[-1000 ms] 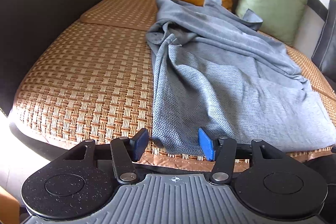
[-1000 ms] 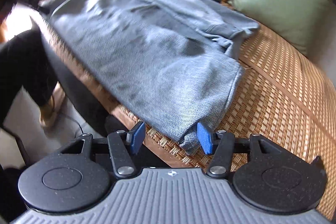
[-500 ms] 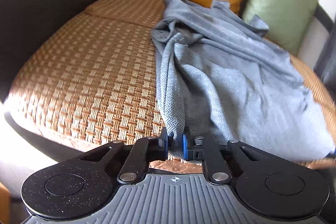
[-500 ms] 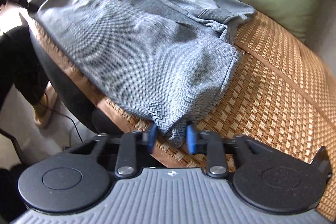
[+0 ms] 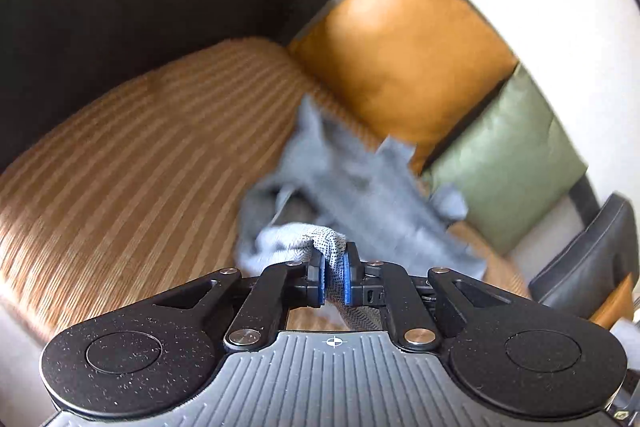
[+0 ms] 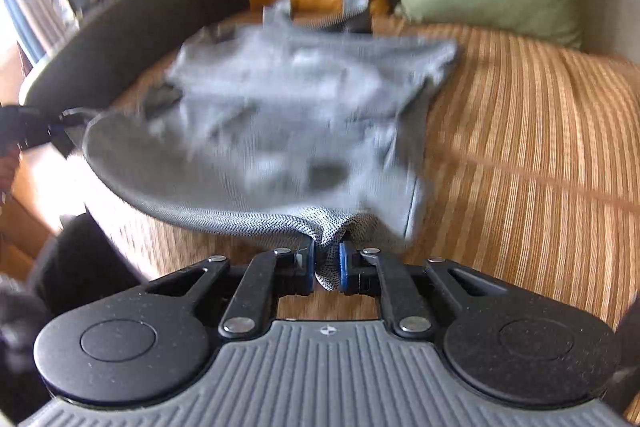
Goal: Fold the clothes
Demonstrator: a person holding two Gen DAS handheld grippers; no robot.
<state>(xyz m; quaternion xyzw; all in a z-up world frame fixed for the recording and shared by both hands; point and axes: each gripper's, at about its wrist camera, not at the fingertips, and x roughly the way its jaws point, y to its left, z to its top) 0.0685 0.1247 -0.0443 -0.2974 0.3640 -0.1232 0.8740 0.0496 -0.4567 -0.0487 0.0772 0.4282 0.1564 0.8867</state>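
The grey herringbone-knit garment (image 6: 288,131), blurred, seems lifted off the woven rattan seat (image 6: 520,131); left gripper (image 5: 333,277) clamps one hem corner, right gripper (image 6: 325,269) is closing on the other.

Grey knitted cloth garment (image 6: 280,131), herringbone weave, matt. Beneath it, rough woven rattan mat (image 6: 520,131). Behind the garment, smooth sheeny orange cushion (image 5: 400,51) and green cushion (image 5: 508,159).

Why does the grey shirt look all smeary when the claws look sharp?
Left wrist view: the grey shirt and woven seat mat are motion-blurred, while the left claw, pinching a fold of shirt, stays crisp. Right wrist view: same streaking, yet the right claw, closing on the hem, stays sharp. Bright glare whitens that view's left edge.
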